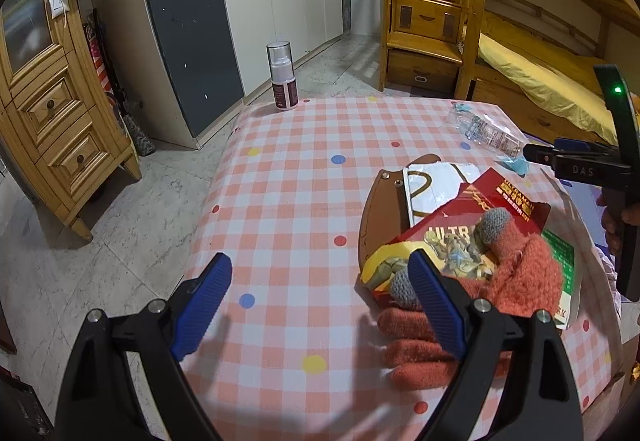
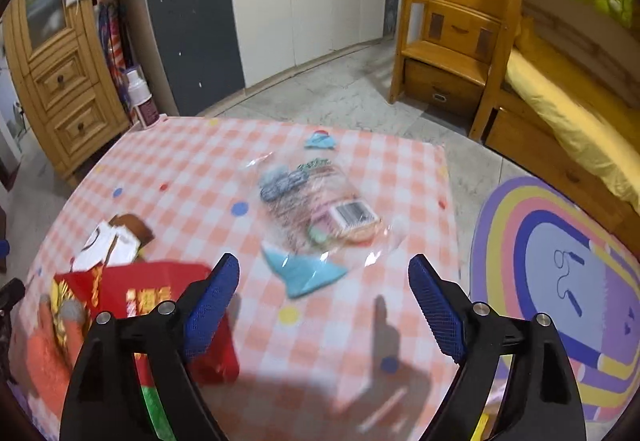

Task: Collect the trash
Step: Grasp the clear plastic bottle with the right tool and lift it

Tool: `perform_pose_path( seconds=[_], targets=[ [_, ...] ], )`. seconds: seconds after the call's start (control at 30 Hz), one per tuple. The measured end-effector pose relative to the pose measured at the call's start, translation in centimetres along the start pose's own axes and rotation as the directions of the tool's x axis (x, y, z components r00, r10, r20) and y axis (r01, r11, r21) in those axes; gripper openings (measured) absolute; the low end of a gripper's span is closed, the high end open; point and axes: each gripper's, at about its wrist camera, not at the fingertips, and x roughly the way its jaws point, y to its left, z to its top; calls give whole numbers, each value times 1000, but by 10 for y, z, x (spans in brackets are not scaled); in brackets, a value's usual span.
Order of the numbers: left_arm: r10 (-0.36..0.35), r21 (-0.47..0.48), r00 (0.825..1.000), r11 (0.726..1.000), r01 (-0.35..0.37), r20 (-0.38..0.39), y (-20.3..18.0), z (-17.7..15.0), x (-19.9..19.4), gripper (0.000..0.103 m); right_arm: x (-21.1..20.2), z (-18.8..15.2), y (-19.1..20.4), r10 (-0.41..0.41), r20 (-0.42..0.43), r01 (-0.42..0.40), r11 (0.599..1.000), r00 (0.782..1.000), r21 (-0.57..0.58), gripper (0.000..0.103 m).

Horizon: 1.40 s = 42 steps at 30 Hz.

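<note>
Two grippers work above a checked tabletop (image 1: pixel 280 169) strewn with trash. Right gripper (image 2: pixel 324 305), seen in its own wrist view: jaws spread wide with nothing between them, aimed downward at a crushed clear plastic bottle (image 2: pixel 320 209) lying flat near the middle of the cloth, a torn blue scrap (image 2: pixel 308 275) just in front of it. Left gripper (image 1: pixel 320 301): jaws likewise apart and empty, hovering over bare cloth just left of a pile made up of a red snack packet (image 1: pixel 472 225), a white wrapper (image 1: pixel 432 189), a brown leather piece (image 1: pixel 372 217) and an orange knitted glove (image 1: pixel 500 289). A spray bottle (image 1: pixel 283 77) stands upright at the far edge, well apart from the litter. Step in hand, as judged: the approach to the bottle, not yet a grasp. The next move would call for lowering the right jaws to straddle the bottle across its narrower width, then closing gently, since thin crushed plastic may slip or spring sideways.
</note>
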Motion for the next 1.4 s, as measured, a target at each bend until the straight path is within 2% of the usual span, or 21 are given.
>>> perform_pose_path(
  seconds=[0.3,0.4,0.5,0.57,0.6,0.63,0.7,0.77,0.8,0.83,1.0,1.17,1.27,1.4],
  targets=[
    [7,-12,1000,1000,-7,5,-6,29,21,87,52,26,2,-23,-25,22,1000,999,-18,86],
    [8,0,1000,1000,-8,10,-10,35,27,87,64,27,-2,33,-76,-33,999,997,-1,89],
    [5,3,1000,1000,-5,8,-12,35,29,87,59,19,10,58,-94,-67,994,994,-88,86],
    [4,2,1000,1000,-4,1,-12,33,31,87,52,15,11,70,-95,-79,992,993,-99,71],
    [1,-2,1000,1000,-1,-4,-12,31,32,87,49,15,10,60,-84,-68,993,995,-100,52],
    [-1,-4,1000,1000,1,-6,-13,30,31,87,46,14,8,60,-81,-67,994,995,-81,38],
    [-5,-7,1000,1000,4,-7,-12,26,27,87,42,13,9,43,-80,-48,997,996,-67,33],
    [-3,-3,1000,1000,3,-3,-11,22,20,87,30,11,12,39,-61,-42,998,997,-56,22],
    [-3,-2,1000,1000,3,2,-9,20,15,87,20,11,14,45,-45,-47,998,998,-47,11],
    [-3,-2,1000,1000,3,6,-8,17,10,87,13,12,14,38,-34,-40,998,999,-43,9],
    [-17,3,1000,1000,17,12,-5,3,-12,88,-51,1,17,5,35,-7,999,999,38,6],
    [-32,18,999,999,32,10,-8,-21,-33,92,-114,-40,24,-15,64,7,994,998,110,6],
    [-57,42,998,998,56,22,-19,-36,-47,92,-140,-69,32,-22,59,14,990,998,138,6],
    [-98,130,994,987,92,39,-52,-55,-60,91,-162,-101,37,-13,57,1,979,998,205,6]
  ],
)
